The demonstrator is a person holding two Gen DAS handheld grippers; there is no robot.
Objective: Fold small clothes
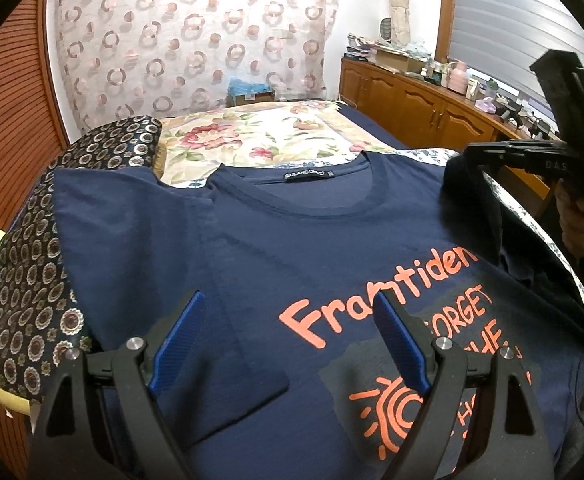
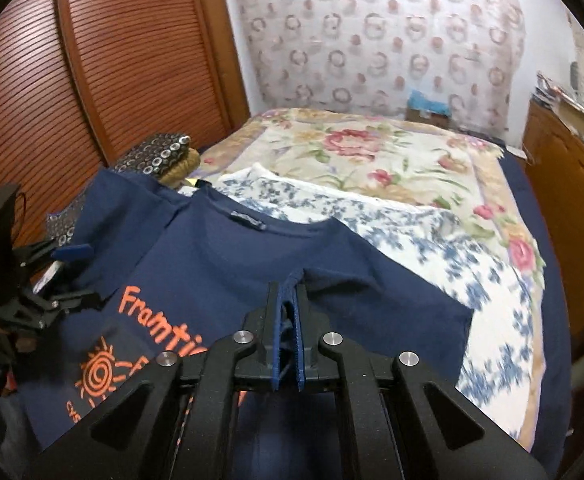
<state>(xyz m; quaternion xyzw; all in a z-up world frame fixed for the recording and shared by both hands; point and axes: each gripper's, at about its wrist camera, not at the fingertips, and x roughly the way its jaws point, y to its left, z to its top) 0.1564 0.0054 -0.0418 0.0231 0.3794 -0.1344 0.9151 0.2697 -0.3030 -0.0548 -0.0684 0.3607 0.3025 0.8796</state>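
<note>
A navy T-shirt [image 1: 292, 240] with orange print lies front-up on the bed, its collar at the far side. My left gripper [image 1: 288, 304] hovers open over the shirt's left chest, nothing between its blue pads [image 1: 184, 332]; the left sleeve [image 1: 140, 264] lies flat below. My right gripper [image 2: 288, 292] is shut on a pinch of the shirt's [image 2: 220, 264] right shoulder and sleeve fabric, lifting it off the bed. In the left wrist view the right gripper [image 1: 487, 152] stands at the right edge with dark cloth hanging from it, and a hand [image 1: 583, 208] holds it. The left gripper [image 2: 78, 276] shows at the left of the right wrist view.
A floral bedspread [image 1: 252, 136] covers the bed, with a blue-and-white floral cloth [image 2: 411, 240] under the shirt. A dark circle-patterned cloth [image 1: 24, 280] lies along the left. Slatted wooden doors [image 2: 32, 80] stand on the left; a cluttered wooden cabinet [image 1: 411, 108] is on the right.
</note>
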